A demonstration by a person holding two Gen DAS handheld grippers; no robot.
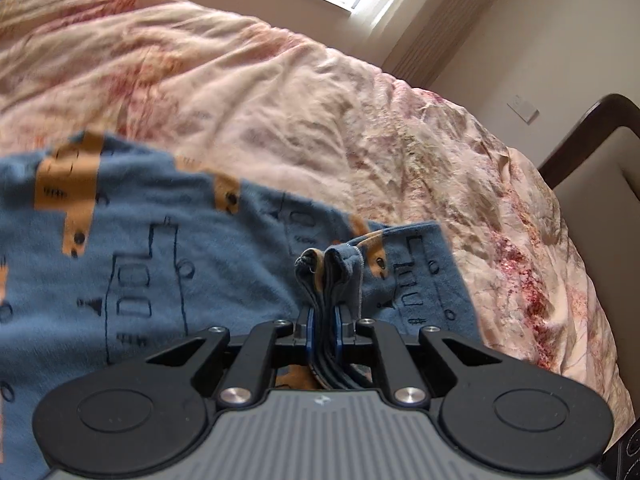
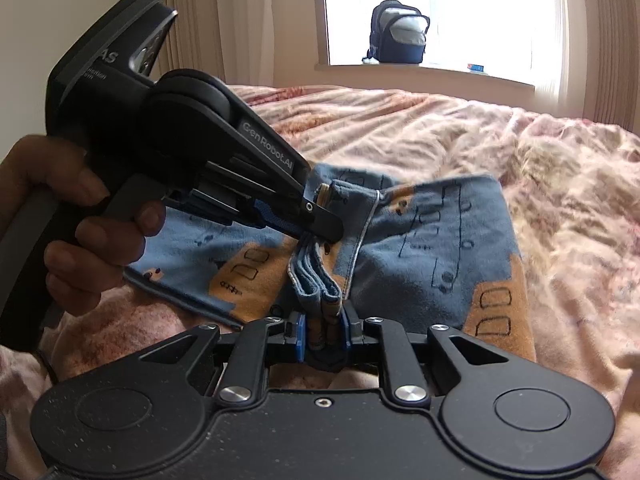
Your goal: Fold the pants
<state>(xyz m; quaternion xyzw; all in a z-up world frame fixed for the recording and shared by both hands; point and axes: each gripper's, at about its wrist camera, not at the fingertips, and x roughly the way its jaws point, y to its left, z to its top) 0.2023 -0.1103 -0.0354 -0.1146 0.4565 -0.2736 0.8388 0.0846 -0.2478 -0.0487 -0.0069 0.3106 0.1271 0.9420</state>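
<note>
Blue pants [image 2: 420, 248] edge pinched, both claws clamped

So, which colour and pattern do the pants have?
Blue pants with orange patches and dark line drawings; right wrist view.

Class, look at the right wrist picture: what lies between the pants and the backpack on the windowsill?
Only the rumpled pink quilt lies between the pants and the backpack, as the right wrist view shows.
</note>
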